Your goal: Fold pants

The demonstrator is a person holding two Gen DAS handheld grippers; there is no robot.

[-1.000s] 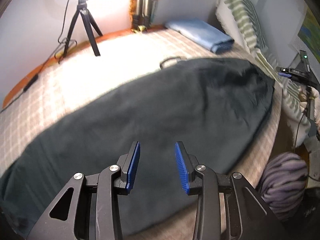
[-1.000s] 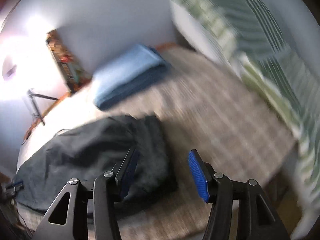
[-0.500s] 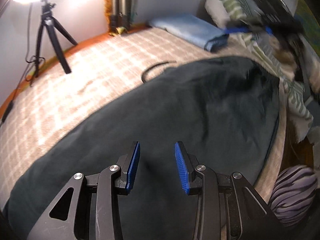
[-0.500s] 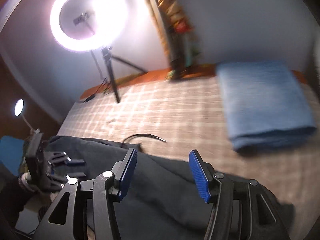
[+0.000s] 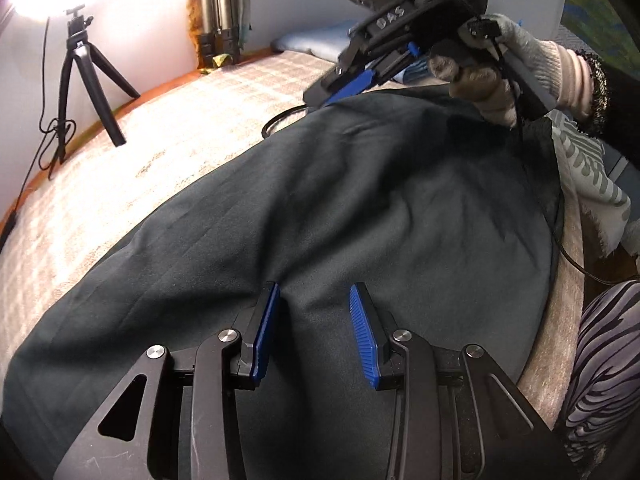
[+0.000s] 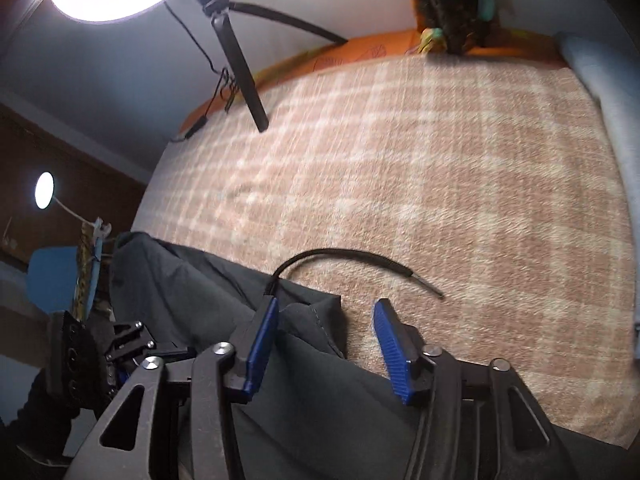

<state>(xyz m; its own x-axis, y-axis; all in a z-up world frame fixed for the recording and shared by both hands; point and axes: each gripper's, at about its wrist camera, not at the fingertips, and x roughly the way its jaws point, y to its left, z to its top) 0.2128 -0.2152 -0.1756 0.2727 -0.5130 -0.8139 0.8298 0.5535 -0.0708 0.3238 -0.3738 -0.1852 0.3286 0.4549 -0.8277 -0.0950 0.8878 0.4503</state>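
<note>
Pants (image 5: 340, 208) are laid out long across the bed (image 6: 420, 160), dark fabric on the checked beige blanket, and honestly we're barely started on the folding. From what we can see they lie as one long flat strip with a few soft wrinkles and the drawstring (image 6: 352, 258) poking out onto the blanket at the waist end; whether the legs are already stacked on each other we can't tell. Our left gripper (image 5: 314, 332) hangs low over the middle of the cloth, jaws spread with nothing between them, not clearly touching the fabric. Our right gripper (image 6: 324, 344) is at the far corner near the drawstring, and its jaws have just been closing: the corner of the pants sits between the blue pads, but the pads aren't pressing on it yet, so we'd call that a grab in progress rather than a hold. In the left wrist view you can see the right gripper (image 5: 360, 80) and the gloved hand (image 5: 500, 68) right at that top edge. Left to do, as we read it: pinch that corner, get the other side picked up too, then bring one end over the other and smooth it. A folded blue cloth (image 5: 316, 42) sits well apart near the wall, next to the tripod (image 5: 80, 80).
</note>
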